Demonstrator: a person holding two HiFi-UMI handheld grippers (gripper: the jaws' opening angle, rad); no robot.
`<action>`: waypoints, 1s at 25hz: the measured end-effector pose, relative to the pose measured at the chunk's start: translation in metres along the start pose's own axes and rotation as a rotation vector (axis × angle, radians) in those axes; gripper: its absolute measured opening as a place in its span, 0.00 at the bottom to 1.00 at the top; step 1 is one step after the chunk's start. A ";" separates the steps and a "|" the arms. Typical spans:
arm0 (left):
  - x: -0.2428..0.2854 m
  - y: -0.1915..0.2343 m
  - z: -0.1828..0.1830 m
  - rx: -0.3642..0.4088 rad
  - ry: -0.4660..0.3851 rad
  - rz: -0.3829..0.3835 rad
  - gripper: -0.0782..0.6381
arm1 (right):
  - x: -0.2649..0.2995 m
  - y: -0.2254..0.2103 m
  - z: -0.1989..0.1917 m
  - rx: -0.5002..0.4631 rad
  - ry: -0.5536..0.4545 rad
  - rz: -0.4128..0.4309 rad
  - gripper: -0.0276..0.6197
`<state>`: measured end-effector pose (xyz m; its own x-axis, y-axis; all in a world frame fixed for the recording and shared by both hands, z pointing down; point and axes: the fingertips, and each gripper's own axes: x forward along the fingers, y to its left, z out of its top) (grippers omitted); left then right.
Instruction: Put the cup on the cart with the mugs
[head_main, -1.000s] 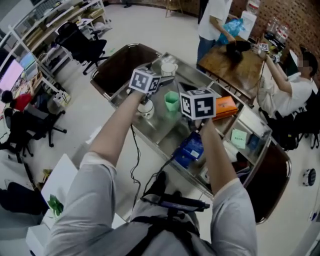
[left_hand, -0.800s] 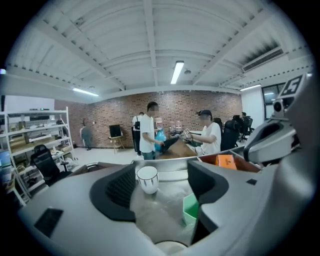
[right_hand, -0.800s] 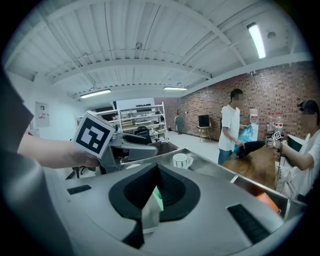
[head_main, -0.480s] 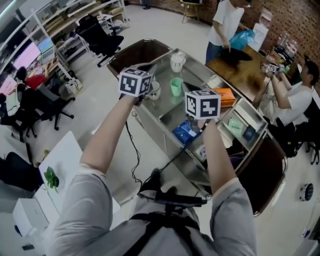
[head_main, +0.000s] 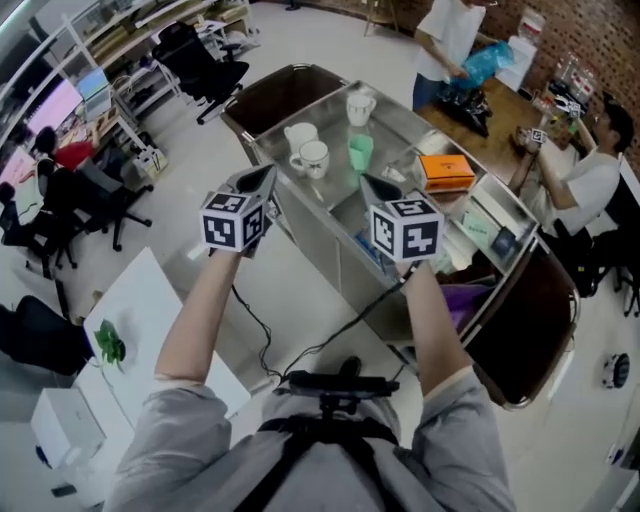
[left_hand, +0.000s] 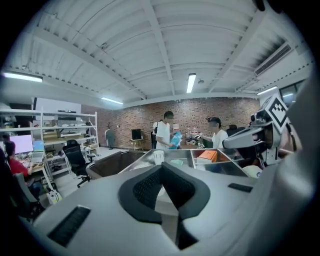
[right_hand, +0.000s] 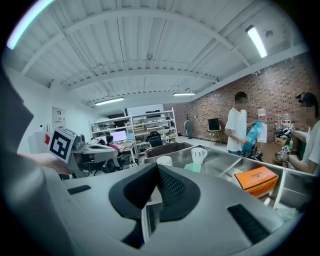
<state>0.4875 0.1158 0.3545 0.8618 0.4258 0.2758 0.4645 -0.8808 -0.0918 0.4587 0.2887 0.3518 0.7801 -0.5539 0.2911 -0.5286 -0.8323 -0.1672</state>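
Two white mugs (head_main: 300, 135) (head_main: 315, 156) stand side by side at the near left end of the steel cart (head_main: 330, 215). A third white mug (head_main: 360, 105) is farther back, and a green cup (head_main: 360, 152) stands to their right. My left gripper (head_main: 262, 176) hovers off the cart's near edge, short of the mugs, shut and empty. My right gripper (head_main: 369, 183) hangs over the cart's middle, shut and empty too. In the left gripper view the jaws (left_hand: 161, 166) meet, with a white mug (left_hand: 158, 156) beyond. The right gripper view shows its jaws (right_hand: 157, 167) together, with a mug (right_hand: 198, 155) ahead.
An orange box (head_main: 446, 170) and other packs lie in the cart's right compartments. Dark bins (head_main: 275, 95) hang at both cart ends. Two people work at a wooden table (head_main: 500, 110) behind the cart. Office chairs (head_main: 205, 70) and shelves stand at the left, and a cable runs down to the floor.
Both grippers have drawn back from the cart toward me. The left gripper, which was over a white mug, is now clear of it and shut, and the mug stands on the cart.
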 end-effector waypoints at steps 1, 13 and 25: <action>-0.009 0.000 -0.010 -0.006 0.002 0.002 0.11 | -0.003 0.006 -0.005 -0.001 -0.004 -0.003 0.05; -0.125 0.002 -0.129 -0.139 0.044 0.053 0.11 | -0.036 0.080 -0.105 0.049 0.005 -0.056 0.05; -0.202 0.001 -0.221 -0.245 0.116 0.056 0.11 | -0.071 0.106 -0.207 0.042 0.104 -0.163 0.05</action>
<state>0.2692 -0.0168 0.5099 0.8492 0.3611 0.3854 0.3415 -0.9321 0.1208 0.2780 0.2450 0.5082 0.8141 -0.4082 0.4132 -0.3821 -0.9122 -0.1484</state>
